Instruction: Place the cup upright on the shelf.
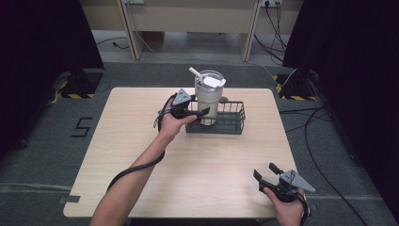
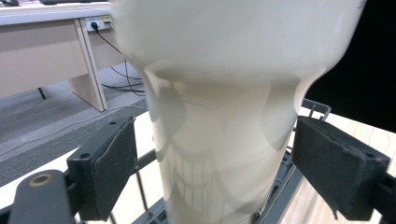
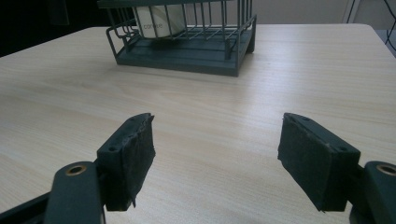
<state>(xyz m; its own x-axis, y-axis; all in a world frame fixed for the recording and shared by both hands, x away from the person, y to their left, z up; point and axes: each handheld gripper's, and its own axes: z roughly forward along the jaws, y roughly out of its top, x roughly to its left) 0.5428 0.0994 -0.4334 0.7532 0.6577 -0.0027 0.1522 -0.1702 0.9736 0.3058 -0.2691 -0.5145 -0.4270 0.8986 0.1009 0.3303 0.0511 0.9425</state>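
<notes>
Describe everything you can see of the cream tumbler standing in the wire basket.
The cream tumbler is tall, with a wide upper body narrowing to a slimmer base, glossy like coated metal or plastic. A clear lid with a white straw tops it. It stands upright in the left end of the dark wire basket on the table. The left tool brackets its narrow part, jaws open, pads close to its sides; contact cannot be told.

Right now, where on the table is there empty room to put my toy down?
Lots of bare wood lies between the wire basket and the right claw, and along the table left of the person's forearm. The basket's right half looks free too. It is crowded at the basket's left end, where the left claw straddles the cream tumbler.
</notes>
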